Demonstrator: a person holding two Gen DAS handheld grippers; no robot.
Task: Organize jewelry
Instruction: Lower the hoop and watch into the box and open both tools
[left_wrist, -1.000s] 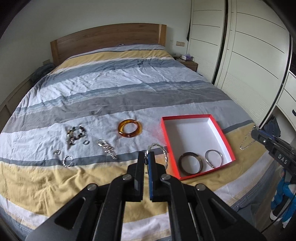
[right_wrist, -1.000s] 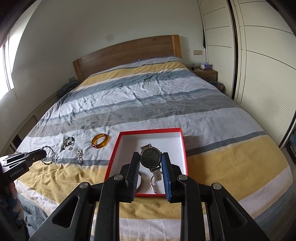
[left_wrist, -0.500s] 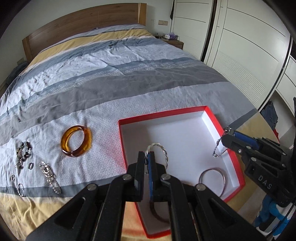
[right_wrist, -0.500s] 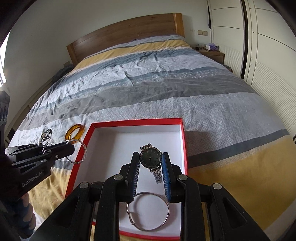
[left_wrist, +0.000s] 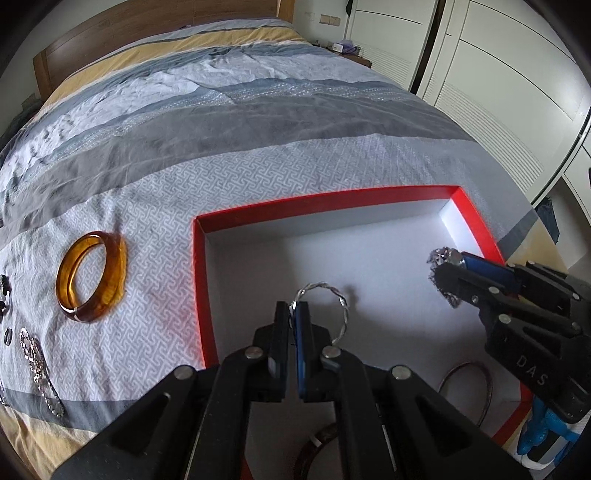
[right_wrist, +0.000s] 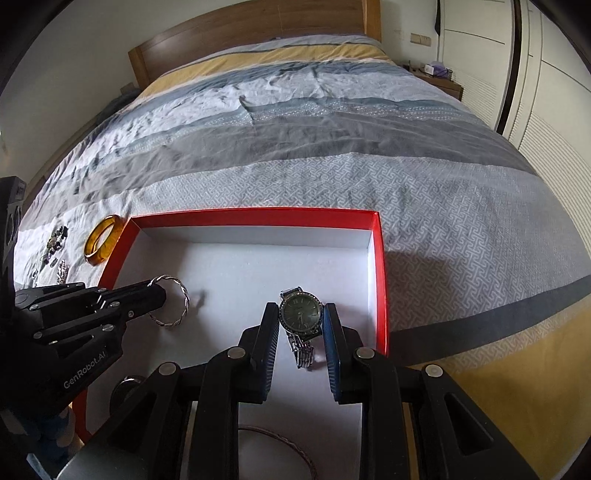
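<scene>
Left hand-held gripper (left_wrist: 293, 314) was clamped tight on a twisted bangle (left_wrist: 341, 306), right hand-held gripper (right_wrist: 301, 319) clamped on a watch (right_wrist: 300, 316), both over the red box (right_wrist: 380, 273). Only the left view showed the chain (left_wrist: 37, 369) on the bed (left_wrist: 221, 129), left of the amber bangle (left_wrist: 92, 271).

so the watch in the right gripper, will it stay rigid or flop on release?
Probably flops: the watch is pinched by its round case, and its link band already hangs limp below. The metal looks smooth, so it may slide on the red box's floor. Unlikely to roll.
</scene>
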